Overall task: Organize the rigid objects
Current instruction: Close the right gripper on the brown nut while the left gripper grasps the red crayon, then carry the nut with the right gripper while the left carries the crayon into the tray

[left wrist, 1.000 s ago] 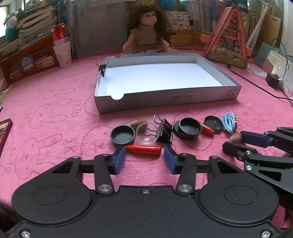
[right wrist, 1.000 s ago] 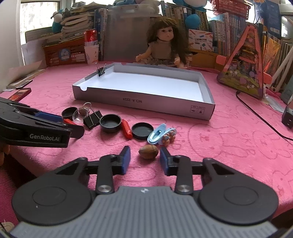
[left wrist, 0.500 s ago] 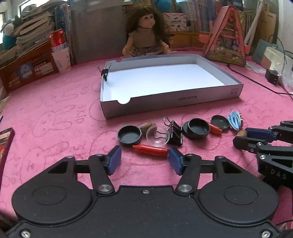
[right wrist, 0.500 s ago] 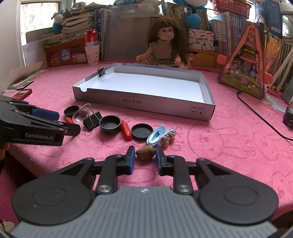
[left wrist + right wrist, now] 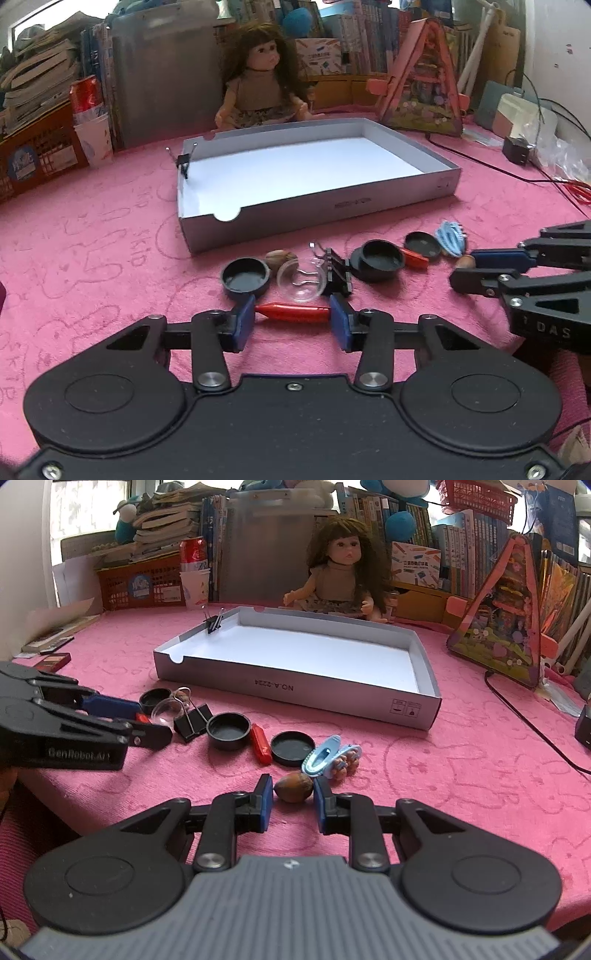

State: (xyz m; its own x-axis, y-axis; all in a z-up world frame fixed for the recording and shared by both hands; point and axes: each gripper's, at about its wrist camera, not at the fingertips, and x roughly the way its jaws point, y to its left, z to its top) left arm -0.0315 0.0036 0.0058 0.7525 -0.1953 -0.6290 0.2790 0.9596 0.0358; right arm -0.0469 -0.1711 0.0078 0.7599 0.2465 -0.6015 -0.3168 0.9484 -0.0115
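Note:
A grey cardboard tray lies on the pink cloth with a black binder clip on its left wall. In front of it lies a row of small items. My left gripper is open with a red pen-like piece lying between its fingertips. My right gripper is closed around a brown nut, with its pads at the nut's sides. Next to the nut lie a blue hair clip, a black lid, a red piece, a black cup and a binder clip.
A doll sits behind the tray. A colourful triangular toy house stands at the back right, a cable runs across the cloth at right. Books, a basket and a red can line the back left.
My left gripper has moved forward so the red piece lies between its fingertips. My right gripper has narrowed onto the brown nut.

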